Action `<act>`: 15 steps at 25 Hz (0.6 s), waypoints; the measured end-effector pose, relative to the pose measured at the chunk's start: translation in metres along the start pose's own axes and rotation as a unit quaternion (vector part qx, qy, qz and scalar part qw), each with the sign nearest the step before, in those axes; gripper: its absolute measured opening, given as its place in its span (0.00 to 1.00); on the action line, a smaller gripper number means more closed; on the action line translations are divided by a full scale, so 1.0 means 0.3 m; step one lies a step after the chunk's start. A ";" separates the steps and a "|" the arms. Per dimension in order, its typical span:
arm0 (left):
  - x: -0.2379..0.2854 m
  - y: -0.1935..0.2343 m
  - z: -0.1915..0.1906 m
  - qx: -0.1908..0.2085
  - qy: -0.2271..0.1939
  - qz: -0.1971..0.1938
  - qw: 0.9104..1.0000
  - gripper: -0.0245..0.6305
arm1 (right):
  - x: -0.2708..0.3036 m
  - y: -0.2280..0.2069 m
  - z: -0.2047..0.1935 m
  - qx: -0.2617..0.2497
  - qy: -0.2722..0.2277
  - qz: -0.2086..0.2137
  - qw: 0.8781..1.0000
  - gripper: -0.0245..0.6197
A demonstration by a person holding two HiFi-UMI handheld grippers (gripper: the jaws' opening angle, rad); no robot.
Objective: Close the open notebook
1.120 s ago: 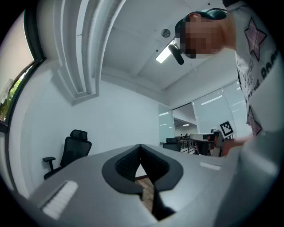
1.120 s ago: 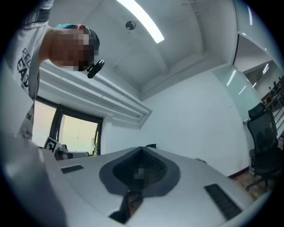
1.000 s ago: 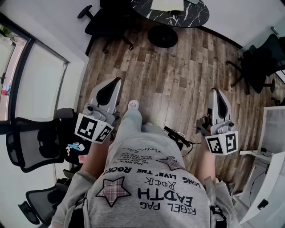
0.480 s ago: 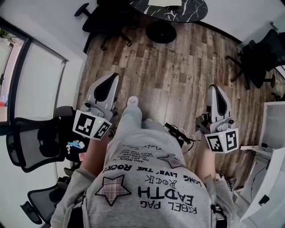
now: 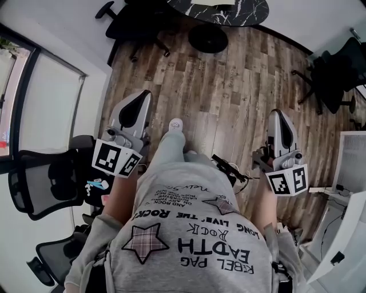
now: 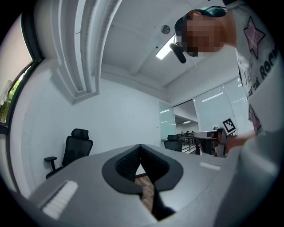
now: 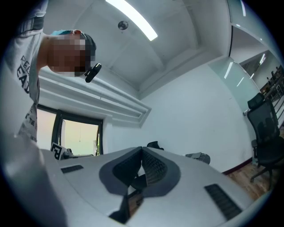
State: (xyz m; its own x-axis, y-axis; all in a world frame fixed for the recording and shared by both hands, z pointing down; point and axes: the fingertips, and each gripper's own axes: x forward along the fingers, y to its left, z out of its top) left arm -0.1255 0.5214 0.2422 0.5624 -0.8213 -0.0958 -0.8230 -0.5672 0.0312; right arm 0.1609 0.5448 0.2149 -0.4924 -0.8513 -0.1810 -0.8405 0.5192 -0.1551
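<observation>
A wood-plank floor (image 5: 229, 86) is stretching from the person's leg (image 5: 170, 154) up to a dark marble table (image 5: 243, 14), where a pale flat thing (image 5: 214, 2), perhaps the notebook, is lying, cut by the frame edge. Well short of that table, the left gripper (image 5: 143, 96) and right gripper (image 5: 277, 114) are hovering level, jaws pressed together on nothing

Bright even daylight, fisheye-warped edges
</observation>
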 end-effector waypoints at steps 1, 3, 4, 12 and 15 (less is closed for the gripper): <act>0.005 0.008 -0.005 -0.001 0.001 0.002 1.000 0.05 | 0.011 -0.003 -0.008 0.001 0.003 0.002 1.000 0.05; 0.021 0.028 -0.015 -0.004 0.001 0.004 1.000 0.05 | 0.040 -0.006 -0.023 -0.001 0.010 0.009 1.000 0.05; 0.032 0.040 -0.019 -0.005 0.002 0.005 1.000 0.05 | 0.060 -0.007 -0.027 -0.002 0.012 0.013 1.000 0.06; 0.204 0.170 -0.045 -0.012 -0.003 -0.005 1.000 0.05 | 0.225 -0.071 -0.043 -0.011 0.013 0.010 1.000 0.05; 0.305 0.231 -0.044 -0.010 -0.006 -0.017 1.000 0.05 | 0.304 -0.126 -0.055 -0.013 0.017 -0.005 1.000 0.05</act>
State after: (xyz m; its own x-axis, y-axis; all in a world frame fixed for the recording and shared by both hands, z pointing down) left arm -0.1300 0.4060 0.2488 0.5883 -0.8012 -0.1094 -0.8021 -0.5954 0.0470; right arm 0.1440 0.4464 0.2203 -0.4910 -0.8588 -0.1463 -0.8508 0.5088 -0.1314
